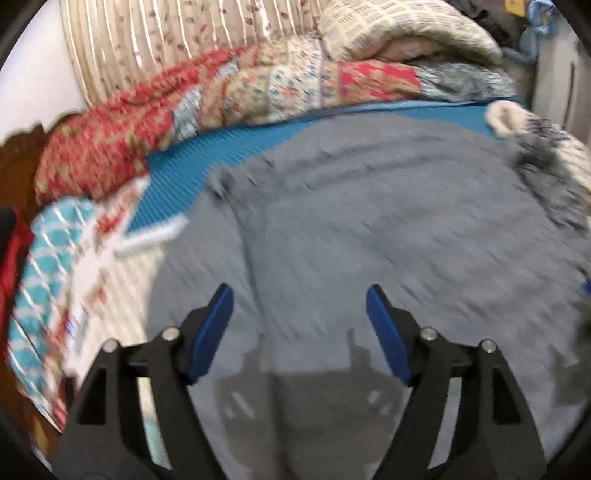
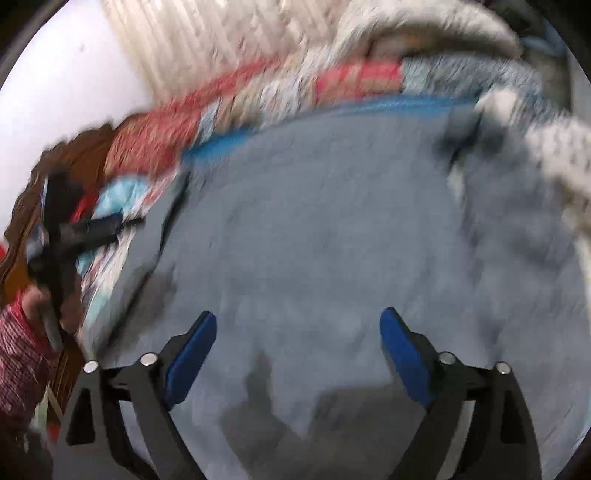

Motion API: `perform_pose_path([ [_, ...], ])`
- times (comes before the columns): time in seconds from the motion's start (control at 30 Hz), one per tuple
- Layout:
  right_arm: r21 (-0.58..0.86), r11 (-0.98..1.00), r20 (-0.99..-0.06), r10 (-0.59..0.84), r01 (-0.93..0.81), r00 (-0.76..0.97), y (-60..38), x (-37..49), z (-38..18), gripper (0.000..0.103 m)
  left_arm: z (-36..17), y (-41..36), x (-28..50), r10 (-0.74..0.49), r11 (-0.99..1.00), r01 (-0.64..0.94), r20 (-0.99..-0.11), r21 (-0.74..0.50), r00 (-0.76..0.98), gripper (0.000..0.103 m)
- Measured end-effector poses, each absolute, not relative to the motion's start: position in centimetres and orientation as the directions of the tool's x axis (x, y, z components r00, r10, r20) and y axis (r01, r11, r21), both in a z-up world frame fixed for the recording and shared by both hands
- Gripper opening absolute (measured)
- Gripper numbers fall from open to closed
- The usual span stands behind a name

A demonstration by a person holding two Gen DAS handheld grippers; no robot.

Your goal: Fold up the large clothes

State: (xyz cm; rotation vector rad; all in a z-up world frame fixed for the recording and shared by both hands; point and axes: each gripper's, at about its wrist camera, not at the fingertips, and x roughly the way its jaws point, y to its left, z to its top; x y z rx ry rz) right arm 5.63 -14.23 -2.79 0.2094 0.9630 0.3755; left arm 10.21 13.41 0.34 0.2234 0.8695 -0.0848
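A large grey garment (image 1: 369, 206) lies spread over the bed and fills most of both blurred views (image 2: 325, 229). My left gripper (image 1: 299, 295) hovers above its near part, blue pads wide apart, with nothing between them; its shadow falls on the cloth just below. My right gripper (image 2: 298, 321) also hangs over the grey cloth, open and empty. In the right wrist view the other gripper (image 2: 74, 229) shows as a dark shape at the left edge, held by a hand with a red patterned sleeve (image 2: 18, 354).
A teal ribbed mat (image 1: 207, 162) lies under the garment. A red patchwork quilt (image 1: 155, 110) and cream bedding (image 1: 406, 29) are heaped along the far side. A turquoise-and-white cloth (image 1: 55, 258) lies left, a knitted cream and grey piece (image 1: 554, 162) right. A wooden headboard (image 2: 66, 162) stands at left.
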Motion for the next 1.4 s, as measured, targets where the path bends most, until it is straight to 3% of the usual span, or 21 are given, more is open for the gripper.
perform_pose_path([
  [0.07,0.240,0.956,-0.869,0.288,-0.167,0.403,-14.0,4.8,-6.1,0.081,-1.5,12.9,7.3,-0.013,0.979,0.169,-0.797,0.111,0.603,0.072],
  [0.13,0.169,0.978,-0.872,0.206,-0.121,0.445,-15.2,4.0,-6.3,0.080,-3.9,13.1,5.8,0.003,0.985,0.141,-0.839,0.095,0.544,0.072],
  [0.23,0.075,0.997,-0.855,0.074,-0.018,0.514,-17.6,2.2,-4.2,0.080,-7.6,13.7,4.1,0.155,0.975,0.074,-0.877,0.211,0.455,0.072],
  [0.27,0.088,0.996,-0.845,0.079,-0.009,0.529,-18.1,1.6,-3.6,0.080,-8.2,14.2,3.6,0.186,0.972,0.048,-0.882,0.229,0.434,0.072],
  [0.4,0.089,0.995,-0.752,0.090,-0.034,0.653,-18.5,-2.9,0.5,0.080,-6.3,16.3,0.7,0.114,0.993,-0.027,-0.869,0.115,0.482,0.072],
  [0.53,0.108,0.994,-0.732,0.084,-0.007,0.677,-18.8,-4.3,0.0,0.080,-4.8,16.5,-1.2,0.120,0.992,-0.025,-0.840,0.126,0.529,0.072],
  [0.67,0.189,0.982,-0.759,0.139,0.010,0.636,-19.4,-4.7,-1.0,0.080,-5.1,16.2,-1.9,0.124,0.991,-0.022,-0.845,0.131,0.520,0.072],
  [0.87,0.207,0.977,-0.752,0.190,-0.048,0.632,-18.9,-5.3,-0.8,0.067,-5.7,15.9,-1.5,0.148,0.988,-0.028,-0.857,0.154,0.494,0.072],
  [1.0,0.219,0.974,-0.746,0.207,-0.059,0.633,-18.9,-5.3,-0.6,0.052,-5.1,15.9,-1.4,0.136,0.990,-0.038,-0.853,0.136,0.504,0.072],
  [1.1,0.206,0.976,-0.737,0.206,-0.077,0.644,-18.7,-5.2,-0.6,0.052,-4.9,15.4,-1.2,0.139,0.989,-0.023,-0.850,0.148,0.508,0.072],
  [1.27,0.238,0.969,-0.876,0.244,-0.066,0.417,-18.2,-3.6,-7.2,0.052,-8.7,15.5,0.1,0.164,0.984,-0.005,-0.912,0.176,0.375,0.072],
  [1.4,0.236,0.968,-0.837,0.246,-0.084,0.488,-18.3,-4.3,-4.8,0.052,-7.7,16.4,-0.2,0.133,0.991,-0.031,-0.904,0.132,0.407,0.072],
])
